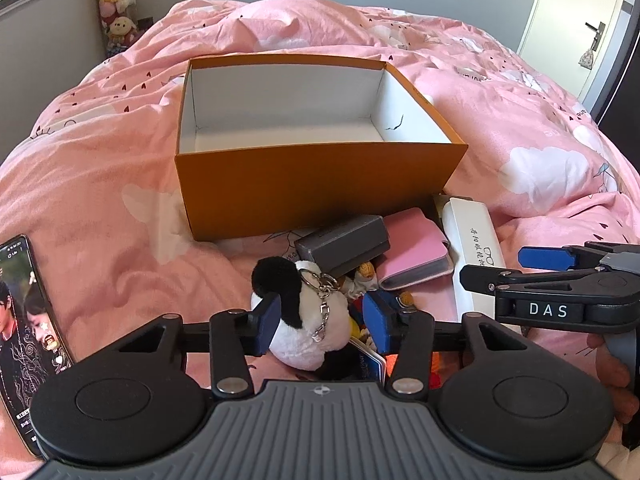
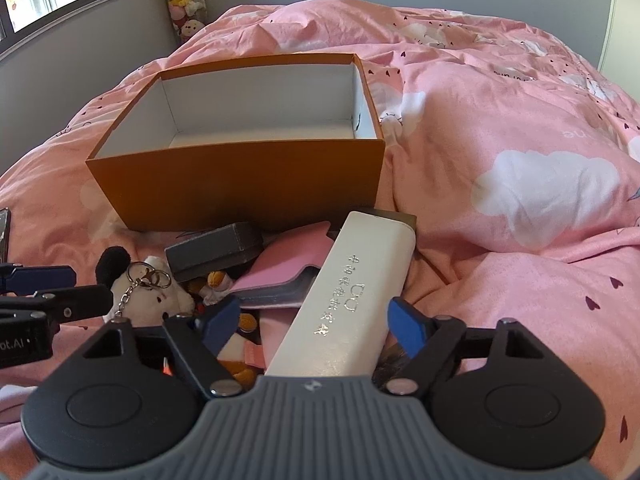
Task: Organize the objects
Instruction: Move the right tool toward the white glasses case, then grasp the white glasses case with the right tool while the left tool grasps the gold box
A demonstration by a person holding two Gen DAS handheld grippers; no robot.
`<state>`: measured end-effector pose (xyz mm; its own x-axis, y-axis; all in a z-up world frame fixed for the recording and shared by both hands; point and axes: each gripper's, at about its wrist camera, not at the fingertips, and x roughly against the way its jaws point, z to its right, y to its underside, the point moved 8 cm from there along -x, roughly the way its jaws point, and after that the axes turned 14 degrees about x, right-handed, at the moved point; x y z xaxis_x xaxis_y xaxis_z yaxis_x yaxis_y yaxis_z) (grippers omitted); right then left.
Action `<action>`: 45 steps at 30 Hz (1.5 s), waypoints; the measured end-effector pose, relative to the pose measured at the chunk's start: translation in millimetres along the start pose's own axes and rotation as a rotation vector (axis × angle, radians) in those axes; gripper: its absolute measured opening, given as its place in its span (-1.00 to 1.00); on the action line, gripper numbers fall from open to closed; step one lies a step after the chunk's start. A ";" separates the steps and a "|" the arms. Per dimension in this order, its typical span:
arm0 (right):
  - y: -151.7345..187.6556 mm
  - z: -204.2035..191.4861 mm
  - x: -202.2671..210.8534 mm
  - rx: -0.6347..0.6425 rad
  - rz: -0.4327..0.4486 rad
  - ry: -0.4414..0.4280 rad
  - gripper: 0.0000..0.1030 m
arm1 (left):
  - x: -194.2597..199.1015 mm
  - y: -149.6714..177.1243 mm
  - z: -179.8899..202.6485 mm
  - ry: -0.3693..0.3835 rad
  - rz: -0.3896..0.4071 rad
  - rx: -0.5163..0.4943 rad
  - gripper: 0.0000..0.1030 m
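With the left gripper (image 1: 322, 322) straddling the panda plush keychain (image 1: 308, 312), its jaws sit either side of the soft body: the left pad presses into the fur while the right pad stands just off it, so I call this grip not yet closed. Over on the right, the right gripper (image 2: 314, 326) brackets the white glasses case (image 2: 348, 300), and a gap shows at each pad, so those jaws are open around it too.

To do this well, I would say squeeze the plush at its fat middle, clear of the dangling metal ring and chain, which could snag on the heap. The case is long, smooth and glossy with rounded edges; a grip nearer its middle should stop it from tipping as it lifts, and it looks liable to slip.

Just beyond, the pile lies on the bed: a matte grey box (image 1: 344, 242) tilted on top, a pink card wallet (image 1: 414, 252) with a soft leathery look beside it, and small figurines half buried underneath.

Farther back, touching the pile's far edge, stands the orange cardboard box (image 1: 320, 188), stiff-walled, white inside and empty, the likely destination. A phone (image 1: 28, 336) lies at the near left on the rumpled pink duvet (image 1: 520, 120).
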<state>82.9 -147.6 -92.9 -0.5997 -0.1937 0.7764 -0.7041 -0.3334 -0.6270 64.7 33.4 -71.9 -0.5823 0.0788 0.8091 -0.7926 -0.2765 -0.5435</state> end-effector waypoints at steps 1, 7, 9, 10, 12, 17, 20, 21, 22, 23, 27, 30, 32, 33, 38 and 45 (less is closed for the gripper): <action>-0.9 -1.4 -1.5 0.006 -0.004 -0.012 0.39 | -1.4 -0.6 -2.5 -0.002 -0.010 0.001 0.04; -12.1 -14.0 -8.8 0.066 -0.012 -0.081 0.03 | -8.2 -1.9 -12.3 -0.017 -0.059 -0.001 0.02; -16.0 -18.2 -12.3 0.081 -0.020 -0.108 -0.03 | -9.6 -2.7 -13.8 0.000 -0.073 0.018 0.02; -17.9 -19.3 -14.0 0.085 -0.023 -0.119 -0.10 | -9.7 -3.4 -12.7 0.018 -0.079 0.029 0.02; -20.8 -19.7 -18.1 0.089 -0.035 -0.131 -0.18 | -9.8 -6.3 -7.3 0.048 -0.077 0.033 0.01; -24.7 -7.4 -26.8 0.071 -0.061 -0.123 -0.27 | -17.7 -12.0 17.0 0.113 -0.079 -0.015 -0.23; -24.0 10.5 -29.6 0.036 -0.077 -0.087 -0.27 | -27.3 -10.6 32.1 0.140 -0.097 -0.047 -0.29; -22.6 18.3 -31.0 0.019 -0.086 -0.073 -0.26 | -30.6 -9.9 36.0 0.149 -0.107 -0.051 -0.29; -20.7 24.9 -32.2 0.001 -0.095 -0.065 -0.26 | -34.6 -9.2 39.8 0.161 -0.119 -0.054 -0.30; -17.9 31.3 -33.5 -0.020 -0.104 -0.062 -0.22 | -37.5 -8.8 43.3 0.172 -0.131 -0.053 -0.30; -4.5 51.4 -41.1 -0.093 -0.146 -0.076 -0.03 | -48.1 -8.6 57.8 0.227 -0.176 -0.041 -0.30; 0.4 59.2 -45.6 -0.160 -0.166 -0.105 0.23 | -54.6 -7.8 67.1 0.236 -0.198 -0.052 -0.30; 4.4 59.9 -49.6 -0.196 -0.182 -0.142 0.32 | -58.6 -7.1 70.4 0.225 -0.207 -0.064 -0.30; 4.4 58.5 -51.0 -0.204 -0.185 -0.158 0.32 | -59.8 -6.7 70.2 0.215 -0.211 -0.071 -0.30; 3.1 43.8 -60.8 -0.174 -0.210 -0.178 0.41 | -64.5 -3.6 64.8 0.160 -0.221 -0.098 -0.30; 5.0 46.0 -66.6 -0.175 -0.215 -0.190 0.40 | -65.0 7.2 51.5 0.130 -0.275 -0.120 -0.21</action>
<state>136.8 -178.8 -144.8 -0.3603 -0.3097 0.8799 -0.8715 -0.2248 -0.4359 106.1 -23.0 -116.9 -0.3556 0.2589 0.8981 -0.9345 -0.1137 -0.3373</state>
